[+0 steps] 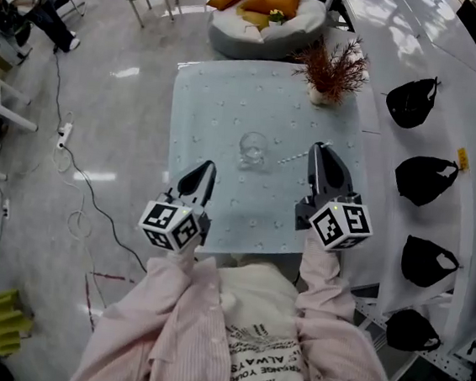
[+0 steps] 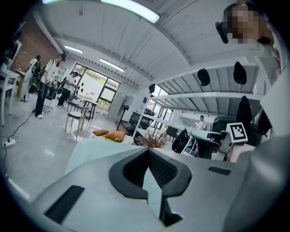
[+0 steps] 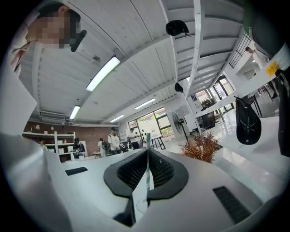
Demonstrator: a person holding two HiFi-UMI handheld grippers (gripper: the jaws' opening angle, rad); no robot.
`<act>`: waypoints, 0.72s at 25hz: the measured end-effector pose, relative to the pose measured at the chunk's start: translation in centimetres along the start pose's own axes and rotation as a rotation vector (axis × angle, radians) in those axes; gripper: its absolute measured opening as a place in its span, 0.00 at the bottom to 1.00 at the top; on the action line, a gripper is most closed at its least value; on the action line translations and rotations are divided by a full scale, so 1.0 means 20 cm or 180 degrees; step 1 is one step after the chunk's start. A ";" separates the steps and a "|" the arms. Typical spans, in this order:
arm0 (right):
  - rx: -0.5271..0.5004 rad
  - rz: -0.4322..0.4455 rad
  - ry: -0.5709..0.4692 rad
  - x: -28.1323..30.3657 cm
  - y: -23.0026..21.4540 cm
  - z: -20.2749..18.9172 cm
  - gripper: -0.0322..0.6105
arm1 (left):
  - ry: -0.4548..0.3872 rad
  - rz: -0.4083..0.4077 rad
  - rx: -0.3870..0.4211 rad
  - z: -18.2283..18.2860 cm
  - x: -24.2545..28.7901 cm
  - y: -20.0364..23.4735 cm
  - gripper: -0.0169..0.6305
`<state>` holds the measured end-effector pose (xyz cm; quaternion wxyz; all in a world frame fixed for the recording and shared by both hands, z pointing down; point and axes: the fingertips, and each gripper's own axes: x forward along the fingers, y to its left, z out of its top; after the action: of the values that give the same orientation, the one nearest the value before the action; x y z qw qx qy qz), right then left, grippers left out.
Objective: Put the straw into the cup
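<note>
Teal-striped, the straw (image 3: pixel 147 140) stands upright between the jaws of my right tool (image 1: pixel 320 149), which are pinched almost together on it, while the clear cup (image 1: pixel 253 149) sits on the pale worktop (image 1: pixel 214 98) off to that tool's left, just ahead of my closed, empty left tool (image 1: pixel 209 168).

Table (image 1: pixel 220 116) mostly open; cup (image 1: pixel 253 150) mid-table, plant (image 1: pixel 334 69) blocks far right corner (shelf (image 1: pixel 381 192) flanks right edge).
</note>
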<state>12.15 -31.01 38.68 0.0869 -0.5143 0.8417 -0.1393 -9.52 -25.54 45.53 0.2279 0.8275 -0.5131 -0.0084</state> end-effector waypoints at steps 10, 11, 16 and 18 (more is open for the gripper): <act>0.0257 0.0063 0.0055 0.28 -0.10 -0.13 0.06 | 0.0112 0.0184 -0.0173 -0.08 0.20 0.12 0.03; 0.0288 0.0080 0.0072 0.31 -0.10 -0.15 0.06 | 0.0131 0.0200 -0.0193 -0.10 0.21 0.13 0.03; 0.0384 0.0151 0.0192 0.44 -0.11 -0.29 0.06 | 0.0223 0.0246 -0.0259 -0.17 0.29 0.18 0.03; 0.0375 0.0169 0.0277 0.48 -0.11 -0.35 0.06 | 0.0269 0.0250 -0.0286 -0.20 0.32 0.20 0.03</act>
<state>7.67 -39.47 45.96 0.0840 -0.4793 0.8484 -0.2084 -8.95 -30.94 52.07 0.2863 0.7953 -0.5343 0.0124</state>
